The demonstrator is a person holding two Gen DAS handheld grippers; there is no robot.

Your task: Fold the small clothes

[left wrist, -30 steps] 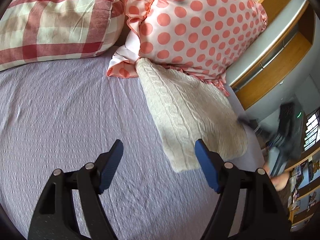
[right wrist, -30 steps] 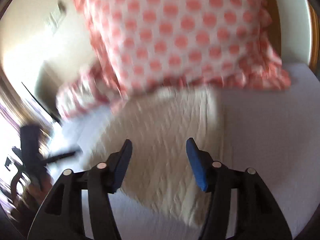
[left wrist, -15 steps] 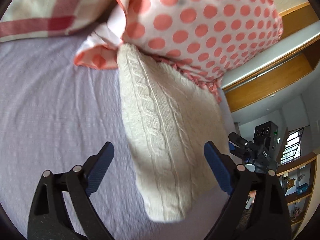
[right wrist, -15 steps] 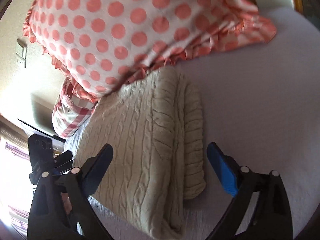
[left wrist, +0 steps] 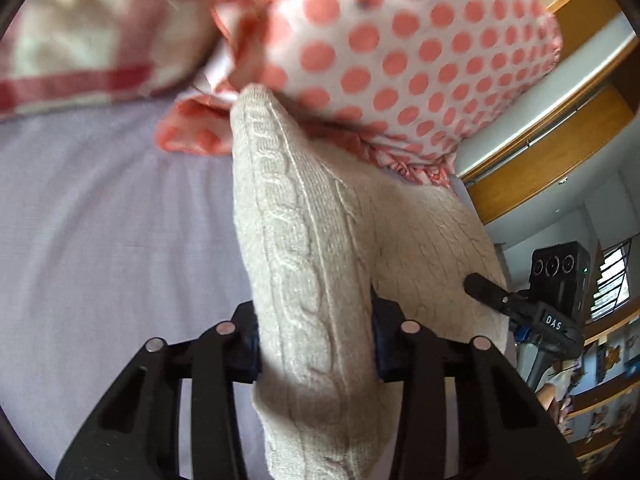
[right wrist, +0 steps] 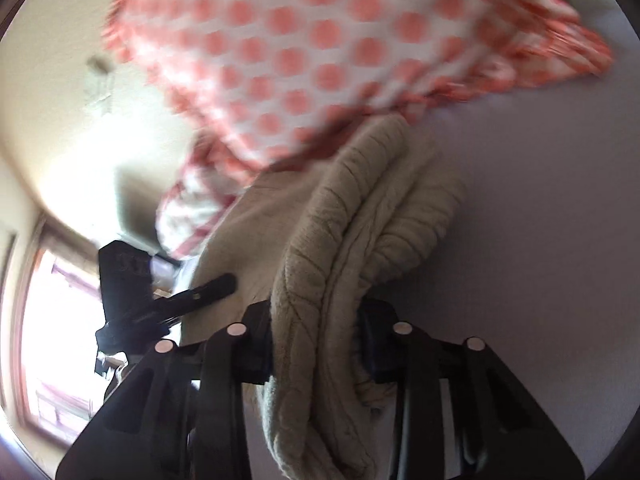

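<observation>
Chunky cable-knit sweater point(left wrist: 312, 280), smooth cotton sheet point(left wrist: 112, 216)

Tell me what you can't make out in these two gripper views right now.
- Left wrist view: the left tool's blue pads are mostly covered by the cream knit sweater bunched between them.
- Right wrist view: the right tool's pads are likewise buried in the sweater.
- Both views: the sweater's far end goes under the polka-dot pillow.
- Left wrist view: the plaid pillow is blurred and cut off by the edge.

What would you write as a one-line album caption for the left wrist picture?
The left gripper pinches a folded cream cable-knit sweater on a lilac bedsheet, below a polka-dot pillow.
</observation>
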